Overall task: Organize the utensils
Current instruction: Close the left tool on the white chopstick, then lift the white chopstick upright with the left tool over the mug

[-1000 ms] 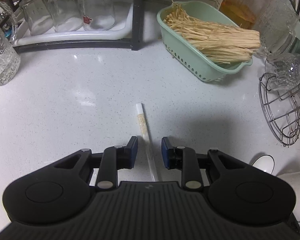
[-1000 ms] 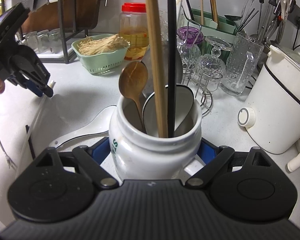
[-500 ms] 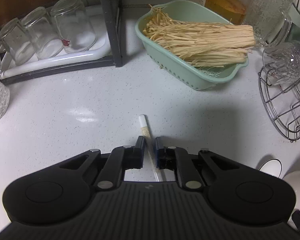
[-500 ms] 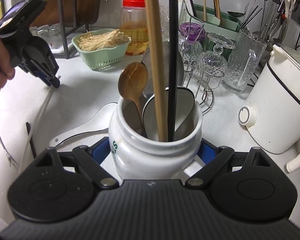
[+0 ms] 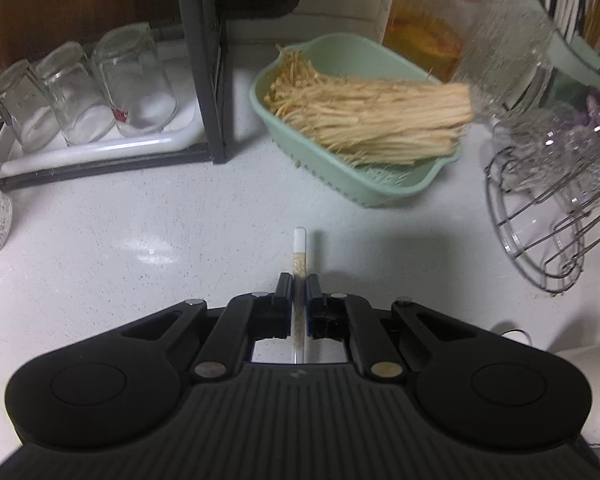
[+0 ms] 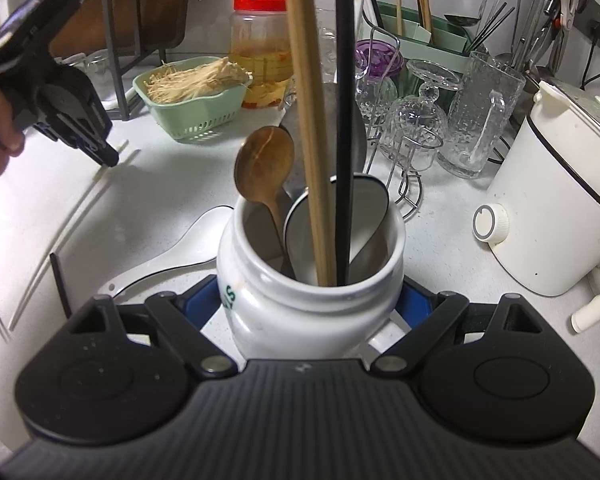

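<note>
Ahead, bare counter (image 5: 140, 216) fronts the left claw (image 5: 299, 288).

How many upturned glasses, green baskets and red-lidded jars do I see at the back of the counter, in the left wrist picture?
Upturned glasses: 3
Green basket: 1
Red-lidded jar: 1
Total: 5

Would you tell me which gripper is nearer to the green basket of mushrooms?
Left. The left gripper, shut on a white chopstick, is just in front of the green basket; the right gripper clamps the white jar, farther back.
</note>
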The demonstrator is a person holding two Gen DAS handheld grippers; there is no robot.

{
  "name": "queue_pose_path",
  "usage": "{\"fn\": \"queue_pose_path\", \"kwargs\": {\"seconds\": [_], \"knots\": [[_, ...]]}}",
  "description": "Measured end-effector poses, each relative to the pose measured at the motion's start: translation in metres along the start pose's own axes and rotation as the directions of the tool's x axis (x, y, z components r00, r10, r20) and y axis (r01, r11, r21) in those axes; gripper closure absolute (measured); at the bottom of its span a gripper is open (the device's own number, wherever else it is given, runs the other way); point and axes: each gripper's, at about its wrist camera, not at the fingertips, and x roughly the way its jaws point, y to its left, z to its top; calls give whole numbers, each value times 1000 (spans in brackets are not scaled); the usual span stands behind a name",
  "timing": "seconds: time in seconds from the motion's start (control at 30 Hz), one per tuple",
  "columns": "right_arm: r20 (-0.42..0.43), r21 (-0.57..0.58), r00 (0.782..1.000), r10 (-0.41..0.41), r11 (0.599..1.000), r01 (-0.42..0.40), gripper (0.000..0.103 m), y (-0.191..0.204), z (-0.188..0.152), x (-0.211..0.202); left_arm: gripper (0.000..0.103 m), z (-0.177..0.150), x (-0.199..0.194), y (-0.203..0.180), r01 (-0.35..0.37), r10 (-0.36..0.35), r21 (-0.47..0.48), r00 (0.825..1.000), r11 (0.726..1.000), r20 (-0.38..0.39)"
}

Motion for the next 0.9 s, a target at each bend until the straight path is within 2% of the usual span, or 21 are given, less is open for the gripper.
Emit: {"fn": "queue_pose_path", "kwargs": {"seconds": [0.3, 0.53, 0.7, 0.9], "knots": [[19, 17, 1000, -17, 1000, 16, 10, 2, -2, 0, 96, 5, -57, -26, 42, -49, 55, 990, 998, 132], [44, 20, 999, -8, 1000, 7, 10, 0, -4, 2, 96, 3, -80, -52, 76, -93, 96, 978, 993, 185], [29, 81, 999, 28, 996, -30, 11, -9, -4, 9, 96, 0, -98, -68, 118, -141, 114, 965, 987, 223], [45, 61, 998, 31, 998, -34, 11, -7, -3, 12, 96, -16, -118, -73, 155, -183, 125, 950, 980, 254]]}}
